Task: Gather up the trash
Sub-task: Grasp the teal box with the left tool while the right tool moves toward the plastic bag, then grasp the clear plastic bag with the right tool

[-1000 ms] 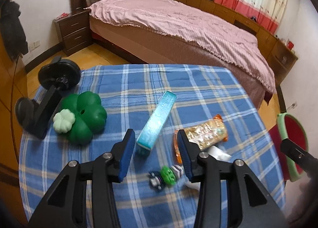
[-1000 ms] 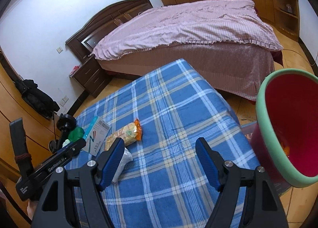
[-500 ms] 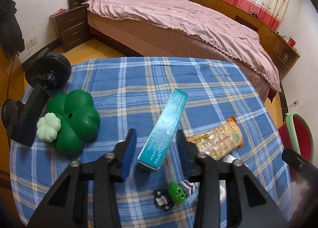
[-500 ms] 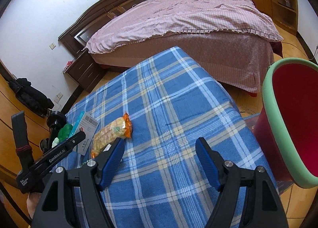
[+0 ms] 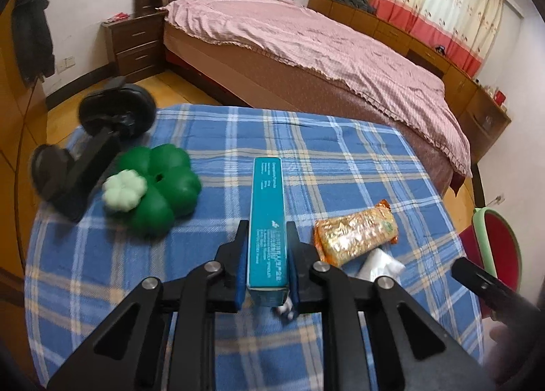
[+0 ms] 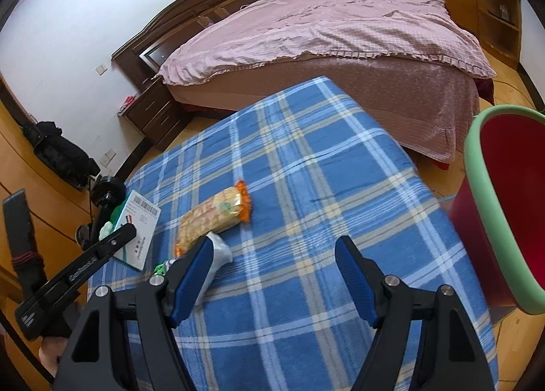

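My left gripper [image 5: 266, 237] is shut on a long teal box [image 5: 266, 213] and holds its near end; the box points away over the blue plaid table [image 5: 327, 159]. The box also shows in the right wrist view [image 6: 138, 227]. An orange-gold snack wrapper [image 5: 356, 232] lies just right of it, with a crumpled white bag [image 5: 379, 263] beside it. In the right wrist view the wrapper [image 6: 213, 215] and white bag [image 6: 218, 251] lie ahead-left of my right gripper [image 6: 272, 275], which is open and empty above the table. A red bin with a green rim [image 6: 504, 200] stands at the right.
A green clover toy [image 5: 156, 186] and a black dumbbell [image 5: 92, 149] lie at the table's left. A small toy figure [image 5: 286, 309] peeks out under the box. A bed [image 5: 306, 36] stands beyond the table. The bin also shows at the right in the left wrist view [image 5: 497, 244].
My left gripper moved forward around the teal box and closed on it. The right gripper drifted slightly, staying open.
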Tool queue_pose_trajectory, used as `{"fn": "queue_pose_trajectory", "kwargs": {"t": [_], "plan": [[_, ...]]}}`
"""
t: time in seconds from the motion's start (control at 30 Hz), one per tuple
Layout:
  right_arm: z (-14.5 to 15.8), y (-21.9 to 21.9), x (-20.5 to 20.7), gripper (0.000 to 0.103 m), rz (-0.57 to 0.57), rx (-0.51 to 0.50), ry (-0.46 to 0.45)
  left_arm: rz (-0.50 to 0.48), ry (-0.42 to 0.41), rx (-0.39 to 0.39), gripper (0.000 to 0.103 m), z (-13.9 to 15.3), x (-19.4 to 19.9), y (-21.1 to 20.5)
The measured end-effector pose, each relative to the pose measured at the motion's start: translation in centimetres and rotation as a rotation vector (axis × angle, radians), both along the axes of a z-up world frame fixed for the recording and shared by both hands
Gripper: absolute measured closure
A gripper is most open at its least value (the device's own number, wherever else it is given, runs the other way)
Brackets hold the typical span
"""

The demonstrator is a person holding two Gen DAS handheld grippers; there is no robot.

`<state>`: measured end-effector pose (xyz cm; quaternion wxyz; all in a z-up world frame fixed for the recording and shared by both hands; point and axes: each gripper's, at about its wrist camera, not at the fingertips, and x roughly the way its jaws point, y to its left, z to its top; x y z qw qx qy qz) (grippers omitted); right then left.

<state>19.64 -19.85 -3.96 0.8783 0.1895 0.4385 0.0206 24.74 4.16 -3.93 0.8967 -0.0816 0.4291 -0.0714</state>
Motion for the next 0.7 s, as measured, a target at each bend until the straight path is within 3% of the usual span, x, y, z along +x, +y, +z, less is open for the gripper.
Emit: {"fn": "queue_pose_trajectory", "kwargs": {"t": [0.4, 0.7], "plan": [[-1.3, 5.1, 0.5, 0.027, 0.092, -0.022, 0.029, 0.145, -0.016, -0.026, 0.084, 0.0, -5.0, 4.9], [-3.3, 7.9, 1.6, 0.027, 0.112, -0.026, 0.086, 0.199, -0.014, -0.066, 0.084, -0.9, -6.7, 7.0]]}}
